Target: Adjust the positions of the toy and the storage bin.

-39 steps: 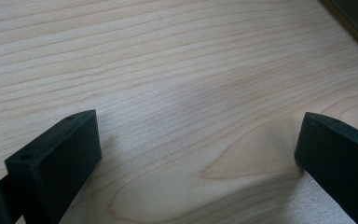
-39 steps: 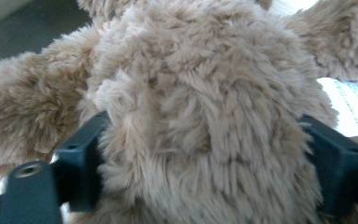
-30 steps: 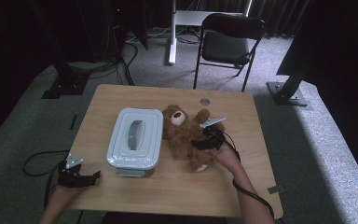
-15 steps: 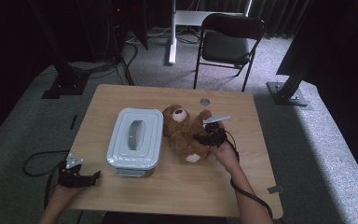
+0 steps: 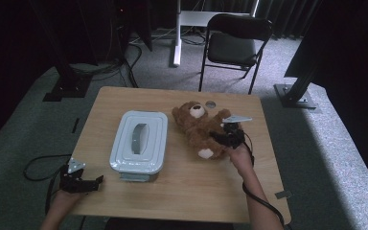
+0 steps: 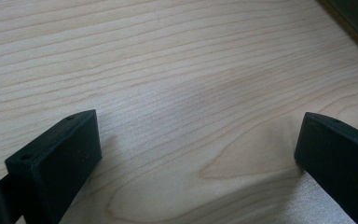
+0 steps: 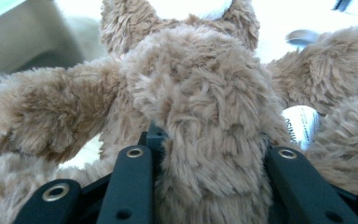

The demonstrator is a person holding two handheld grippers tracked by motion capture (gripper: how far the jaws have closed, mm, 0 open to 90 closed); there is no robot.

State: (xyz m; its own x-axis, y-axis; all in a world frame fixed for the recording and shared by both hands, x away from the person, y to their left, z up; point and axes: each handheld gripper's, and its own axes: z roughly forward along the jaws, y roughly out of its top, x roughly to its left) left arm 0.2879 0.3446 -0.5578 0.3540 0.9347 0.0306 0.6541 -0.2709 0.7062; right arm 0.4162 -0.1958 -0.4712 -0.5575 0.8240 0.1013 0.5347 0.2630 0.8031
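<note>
The right gripper (image 5: 220, 137) had just squeezed shut on the teddy bear (image 5: 199, 129), whose furry leg sat between its fingers (image 7: 133, 179).

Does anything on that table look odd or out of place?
Mildly: the teddy bear sprawls crooked beside the lidded box, one limb pinched in the right tool, whose jaws have just been closing. Nothing looks spilled or broken.

Bear (image 5: 199, 129) right of box (image 5: 138, 142); both on table (image 5: 201, 187).
</note>
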